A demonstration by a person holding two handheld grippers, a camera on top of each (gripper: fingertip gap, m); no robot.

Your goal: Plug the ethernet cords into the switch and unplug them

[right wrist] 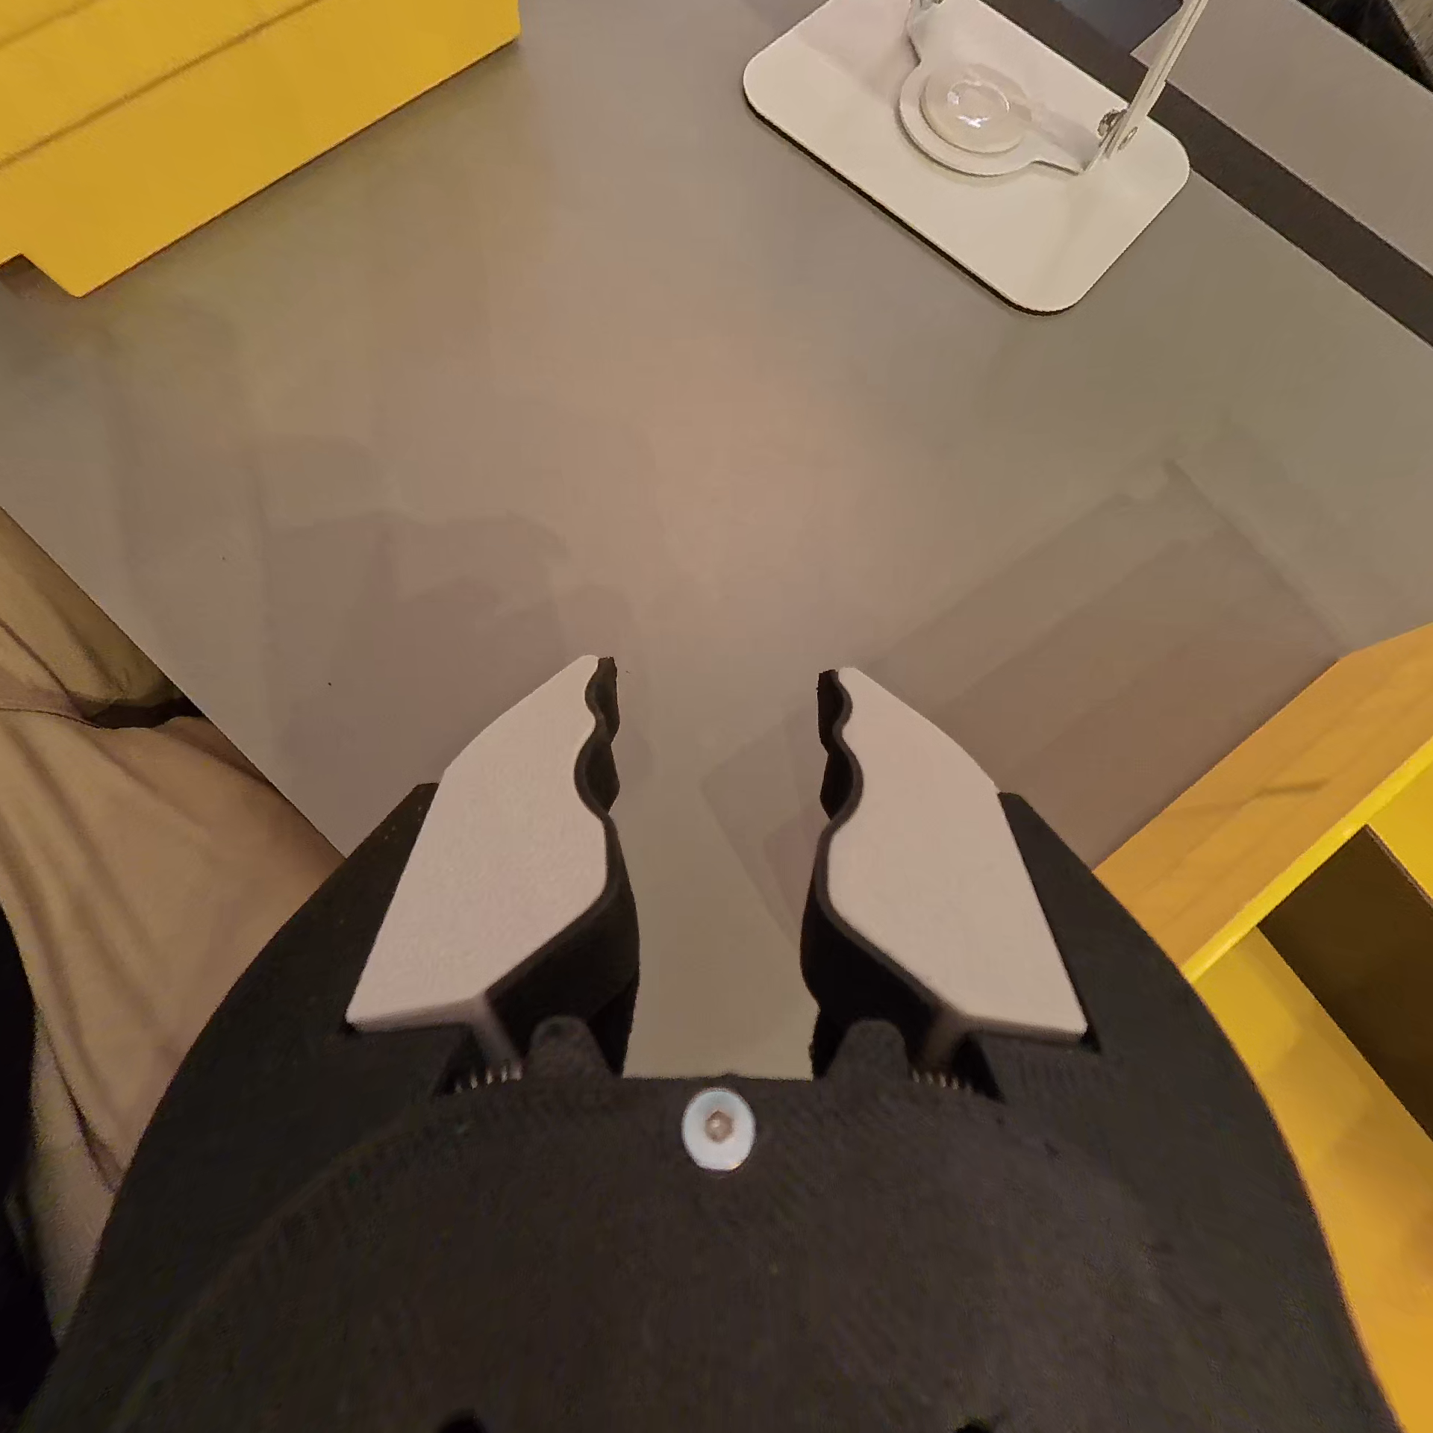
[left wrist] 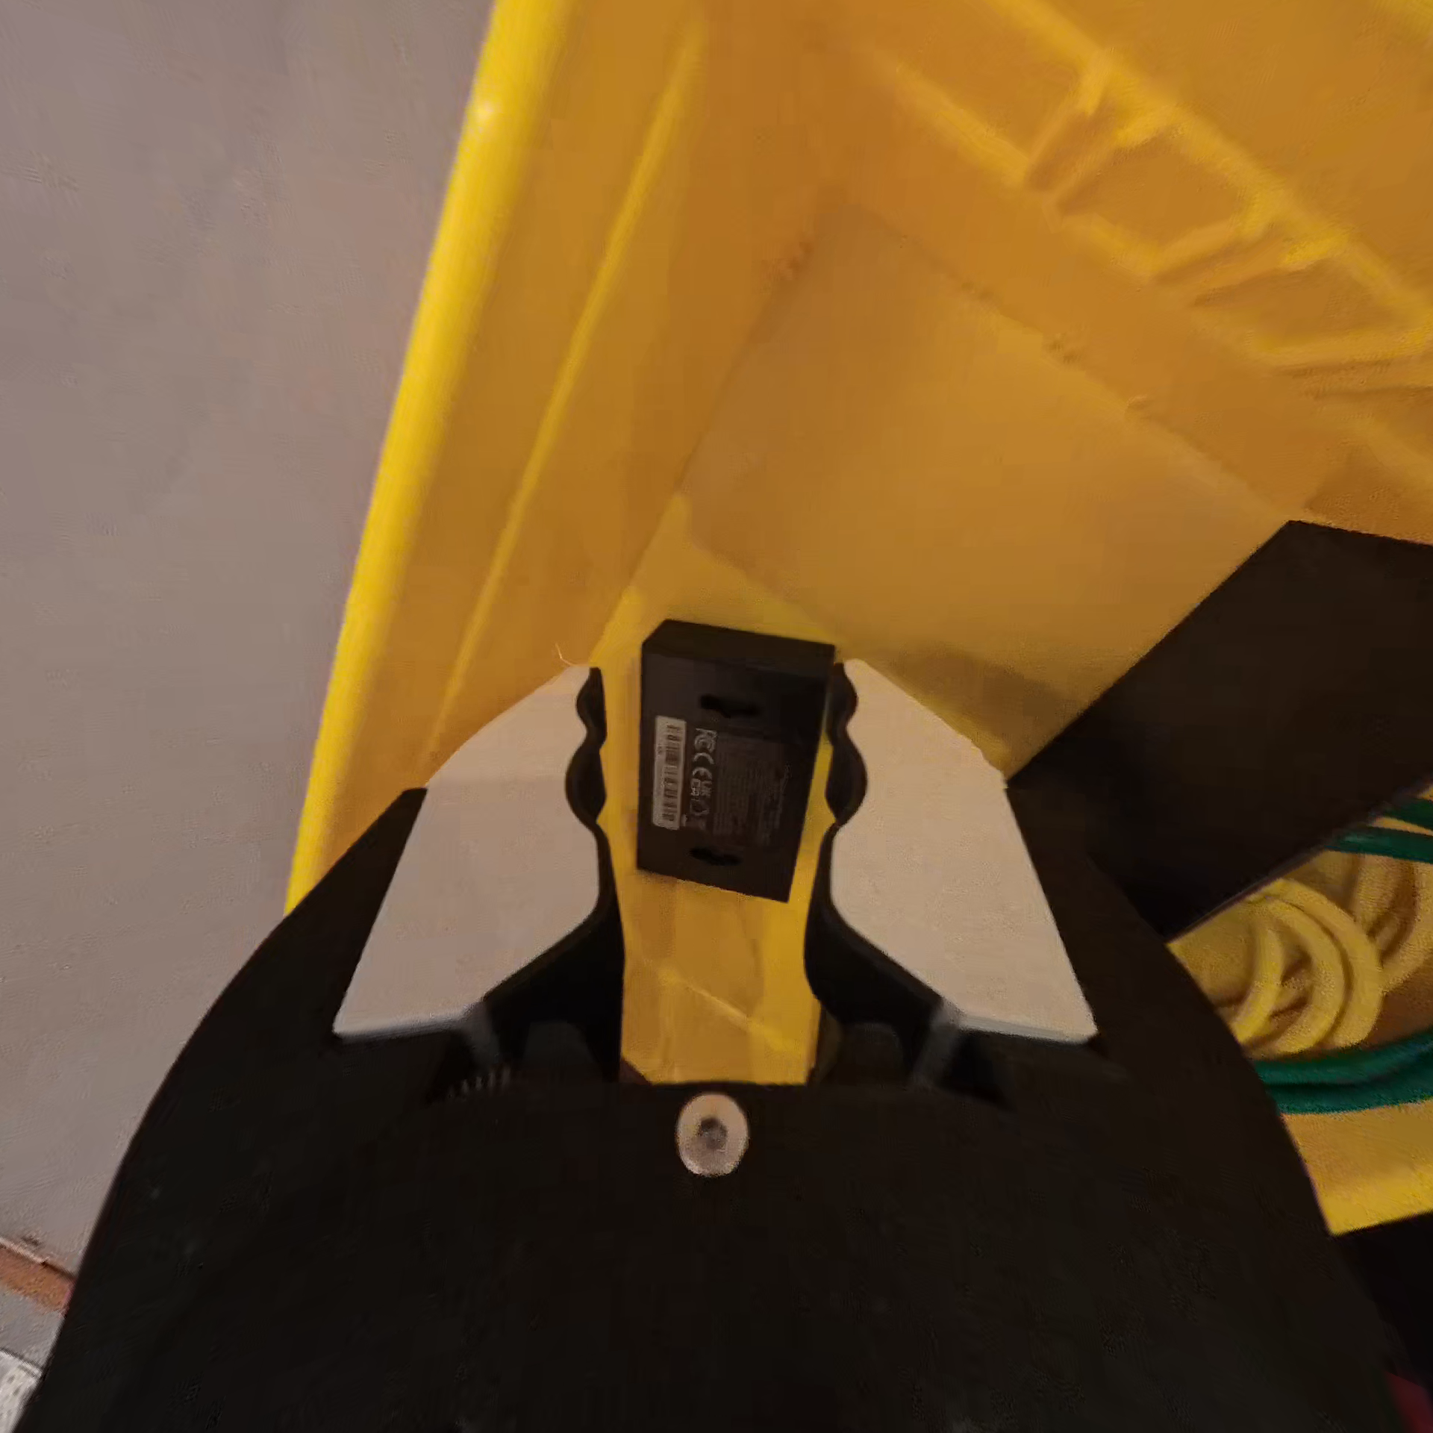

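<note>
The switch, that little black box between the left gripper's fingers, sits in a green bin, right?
Not quite. The switch does sit between the left gripper's fingers, but the bin is yellow, as the left wrist view shows; only some coiled cords there are green.

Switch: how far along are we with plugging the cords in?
Early stage. Done: nothing plugged yet. In hand: the left gripper brackets the black switch, label side up in the yellow bin; the right pad looks to touch it, the left stands off. The right gripper hovers open over the grey table. Left: the yellow cords and green cords, coiled.
</note>
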